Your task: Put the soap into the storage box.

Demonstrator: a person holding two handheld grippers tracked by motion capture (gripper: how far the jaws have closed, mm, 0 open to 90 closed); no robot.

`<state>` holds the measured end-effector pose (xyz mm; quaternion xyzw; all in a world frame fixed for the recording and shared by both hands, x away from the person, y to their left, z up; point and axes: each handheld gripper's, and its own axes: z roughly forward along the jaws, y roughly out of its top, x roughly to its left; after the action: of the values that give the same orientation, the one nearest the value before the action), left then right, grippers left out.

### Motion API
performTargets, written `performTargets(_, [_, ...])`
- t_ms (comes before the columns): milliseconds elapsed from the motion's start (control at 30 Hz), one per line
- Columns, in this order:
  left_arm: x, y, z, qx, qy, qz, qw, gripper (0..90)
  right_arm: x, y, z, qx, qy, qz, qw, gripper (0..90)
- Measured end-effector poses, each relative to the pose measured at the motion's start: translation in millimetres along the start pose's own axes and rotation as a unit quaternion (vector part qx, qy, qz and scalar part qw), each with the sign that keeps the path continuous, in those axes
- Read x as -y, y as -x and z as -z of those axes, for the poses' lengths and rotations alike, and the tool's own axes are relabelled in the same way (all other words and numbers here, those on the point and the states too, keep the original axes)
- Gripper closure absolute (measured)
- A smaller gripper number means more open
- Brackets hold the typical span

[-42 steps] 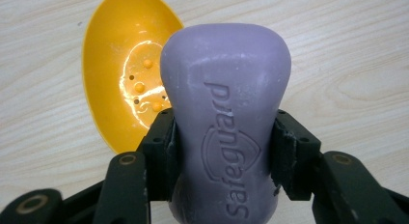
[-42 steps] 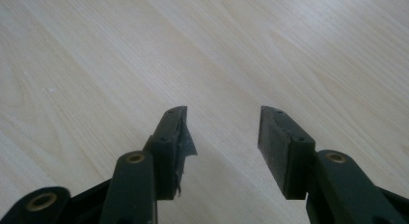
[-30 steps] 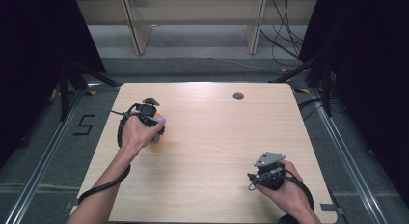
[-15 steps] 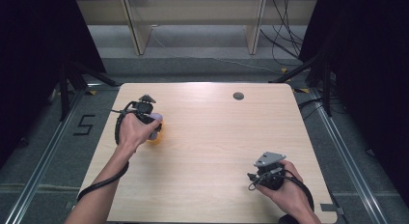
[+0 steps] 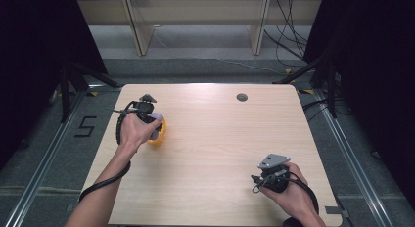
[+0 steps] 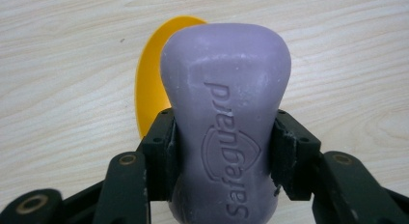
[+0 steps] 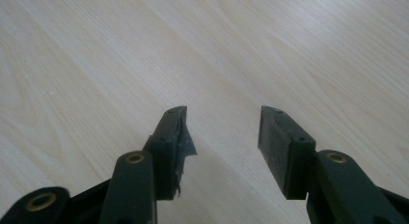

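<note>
1. Purple soap bar (image 6: 225, 127), "Safeguard" embossed, clamped between pads of left tongs (image 6: 224, 147), above the worktop (image 5: 220, 139).
2. Yellow dish (image 6: 154, 74) lies on the wood behind the soap, at 10 o'clock of it in the left gripper view.
3. High view: left tongs (image 5: 155, 129) at worktop's 9 o'clock, soap over the dish (image 5: 159, 135).
4. Right tongs (image 7: 224, 132) released, nothing between pads; in high view (image 5: 274, 175) at 5 o'clock.
</note>
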<state>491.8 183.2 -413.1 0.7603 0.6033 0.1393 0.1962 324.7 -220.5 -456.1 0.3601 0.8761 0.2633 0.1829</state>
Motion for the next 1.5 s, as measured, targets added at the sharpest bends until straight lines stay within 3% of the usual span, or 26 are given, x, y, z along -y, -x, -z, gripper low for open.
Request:
performTargets(267, [-3.7,-4.4,-3.2,-0.007,-0.009,0.003,0.9999,49.2,0.2,0.0,0.0,0.001,0.0,0.001,1.0,53.3])
performTargets(300, [-3.9,-3.9,-3.4,-0.003,-0.013,0.014,0.9998,49.2,0.1,-0.1,0.0,0.001,0.0,0.0,1.0,53.3])
performTargets(900, [-8.3,-15.1,-16.0,-0.012,-0.014,0.027,0.9995,49.2,0.2,0.1,-0.1,0.001,0.001,0.002,1.0,53.3])
performTargets(1500, [-11.1,-13.9,-27.3,-0.015,-0.007,0.04,0.9991,49.2,0.2,0.0,-0.5,-0.001,0.0,0.003,1.0,53.2])
